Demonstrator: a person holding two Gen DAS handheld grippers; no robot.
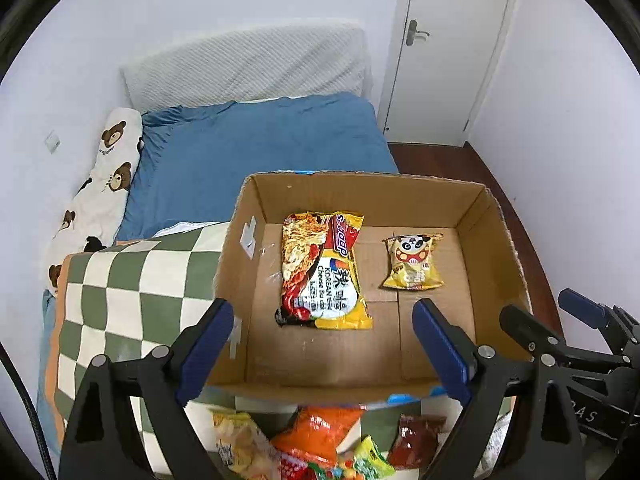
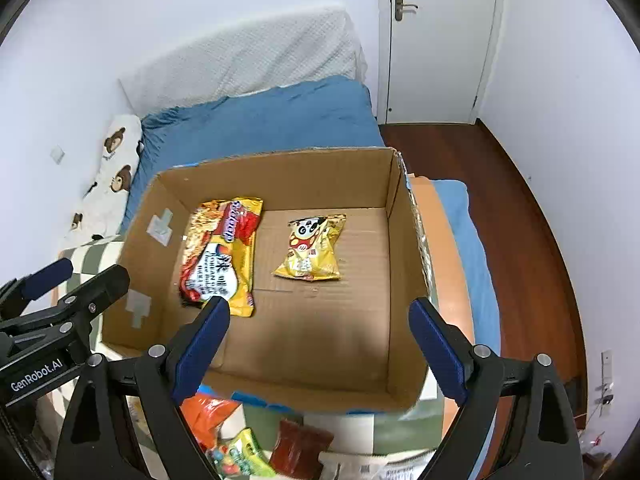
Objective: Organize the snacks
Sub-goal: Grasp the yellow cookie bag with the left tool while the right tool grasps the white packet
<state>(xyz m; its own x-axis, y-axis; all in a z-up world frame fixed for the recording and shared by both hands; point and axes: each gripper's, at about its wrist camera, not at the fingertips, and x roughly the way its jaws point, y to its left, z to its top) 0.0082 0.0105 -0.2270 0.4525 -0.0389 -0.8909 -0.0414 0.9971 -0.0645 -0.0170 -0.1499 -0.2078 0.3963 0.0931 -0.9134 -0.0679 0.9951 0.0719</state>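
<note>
An open cardboard box (image 1: 240,276) (image 2: 404,240) sits on the bed. Inside lie a yellow-red instant noodle pack (image 1: 322,270) (image 2: 222,254) on the left and a small yellow panda snack bag (image 1: 414,262) (image 2: 312,248) on the right. My left gripper (image 1: 324,340) hangs open and empty above the box's near side. My right gripper (image 2: 320,340) is open and empty too, above the box's near half; it also shows at the right edge of the left wrist view (image 1: 552,320). Loose snacks lie in front of the box: an orange bag (image 1: 320,430) (image 2: 208,410), a dark red packet (image 1: 414,442) (image 2: 298,450), a colourful candy bag (image 1: 366,462) (image 2: 240,458).
A green-and-white checked blanket (image 1: 132,296) covers the bed's near part under the box. Blue bedding (image 1: 256,148) and a bear-print pillow (image 1: 106,188) lie beyond. A white door (image 2: 436,40) and dark wooden floor (image 2: 532,220) are to the right.
</note>
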